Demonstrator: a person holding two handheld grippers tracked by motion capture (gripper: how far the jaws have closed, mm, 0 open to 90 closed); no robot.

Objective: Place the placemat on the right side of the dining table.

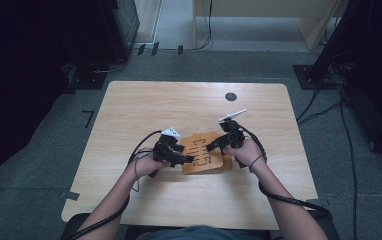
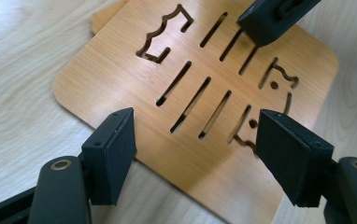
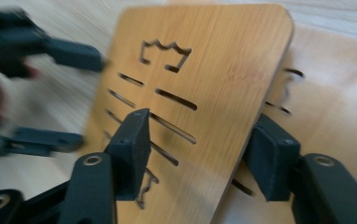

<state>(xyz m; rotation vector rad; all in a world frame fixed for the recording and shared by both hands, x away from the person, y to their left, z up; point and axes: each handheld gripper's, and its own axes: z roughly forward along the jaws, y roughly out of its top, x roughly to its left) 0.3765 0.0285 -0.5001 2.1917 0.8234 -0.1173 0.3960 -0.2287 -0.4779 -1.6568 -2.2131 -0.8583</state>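
Observation:
Two thin wooden boards with fish-shaped slot cutouts lie stacked at the table's middle. The top board (image 1: 206, 152) (image 2: 134, 93) (image 3: 214, 60) is tilted up off the lower board (image 3: 326, 79) (image 2: 104, 16). My right gripper (image 1: 213, 145) (image 3: 202, 149) straddles the top board's right edge, one jaw over its face and one behind it. The gap between them is much wider than the board is thick. My left gripper (image 1: 186, 159) (image 2: 195, 154) hovers open over the board's near left part, with nothing between its pads. In the right gripper view it appears blurred at the left (image 3: 90, 100).
The light wooden table (image 1: 129, 110) has a dark round hole (image 1: 231, 96) near its far edge. Cables trail from both grippers toward the person. Black stands and cables (image 1: 329, 70) crowd the floor at the right, beyond the table.

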